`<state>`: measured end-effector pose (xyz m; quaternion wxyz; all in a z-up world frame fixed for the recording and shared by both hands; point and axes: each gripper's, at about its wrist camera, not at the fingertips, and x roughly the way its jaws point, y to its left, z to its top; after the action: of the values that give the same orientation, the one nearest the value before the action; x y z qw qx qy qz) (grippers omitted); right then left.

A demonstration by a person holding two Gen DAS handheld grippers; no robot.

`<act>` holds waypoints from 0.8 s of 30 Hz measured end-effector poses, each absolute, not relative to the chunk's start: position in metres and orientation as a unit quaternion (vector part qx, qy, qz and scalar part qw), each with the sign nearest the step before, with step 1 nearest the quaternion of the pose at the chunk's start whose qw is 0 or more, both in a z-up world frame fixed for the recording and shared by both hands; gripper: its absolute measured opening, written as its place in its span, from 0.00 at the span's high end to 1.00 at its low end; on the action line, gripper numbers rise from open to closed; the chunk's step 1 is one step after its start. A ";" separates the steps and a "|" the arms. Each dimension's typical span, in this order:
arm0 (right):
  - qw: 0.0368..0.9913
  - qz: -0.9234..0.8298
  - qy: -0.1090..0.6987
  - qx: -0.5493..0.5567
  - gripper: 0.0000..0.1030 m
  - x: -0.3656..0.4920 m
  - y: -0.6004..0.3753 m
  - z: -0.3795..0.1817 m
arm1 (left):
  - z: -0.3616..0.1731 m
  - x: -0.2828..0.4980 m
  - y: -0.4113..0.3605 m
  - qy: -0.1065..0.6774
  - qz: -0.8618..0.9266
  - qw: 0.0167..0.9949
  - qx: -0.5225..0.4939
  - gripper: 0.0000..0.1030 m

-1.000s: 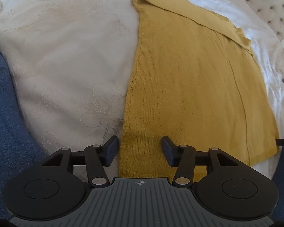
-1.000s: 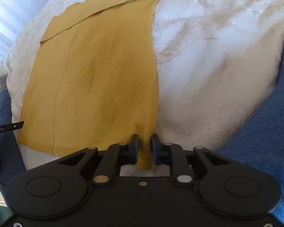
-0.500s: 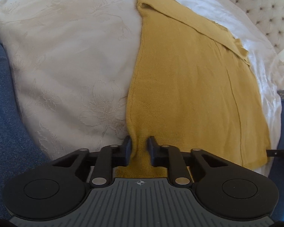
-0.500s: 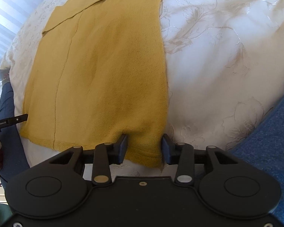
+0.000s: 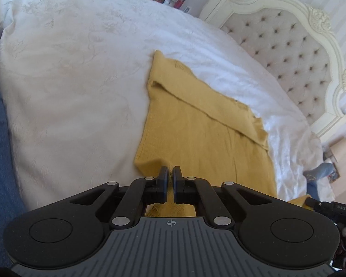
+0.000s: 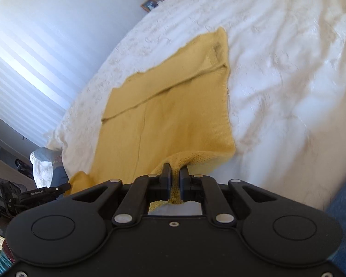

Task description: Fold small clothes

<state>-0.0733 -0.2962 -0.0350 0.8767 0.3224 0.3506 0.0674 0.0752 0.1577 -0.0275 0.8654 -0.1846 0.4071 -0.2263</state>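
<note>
A mustard-yellow knit garment (image 5: 203,136) lies spread on the white embroidered bedspread (image 5: 69,87), its folded-over top edge toward 12 o'clock in both wrist views. The left claw (image 5: 170,173) is clamped on the garment's near hem corner at 6 o'clock, cloth pinched between its pads and raised off the bed. The right claw (image 6: 175,173) grips the opposite hem corner, knit bunched between its pads and lifted. A tufted cream headboard (image 5: 288,46) stands at 2 o'clock in the left view; a striped window blind (image 6: 23,64) glows at 9 o'clock in the right view
</note>
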 end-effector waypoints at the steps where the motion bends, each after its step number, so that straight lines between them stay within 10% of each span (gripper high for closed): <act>1: 0.881 0.068 0.339 0.324 0.87 -0.069 -0.297 -0.030 | -0.022 0.081 0.156 0.397 -0.229 0.869 -0.187 0.96; 15: 0.911 0.015 0.257 0.323 0.93 0.031 -0.347 -0.021 | 0.023 0.172 0.119 0.298 -0.231 0.913 -0.156 0.98; 24: 0.912 0.048 0.346 0.217 0.56 0.033 -0.320 -0.063 | -0.021 0.156 0.106 0.357 -0.251 0.896 -0.076 0.71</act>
<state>0.0333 -0.3204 -0.0633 0.9115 0.2170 0.3460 0.0484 0.1562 0.1065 -0.0212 0.8965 -0.0756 0.3575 -0.2507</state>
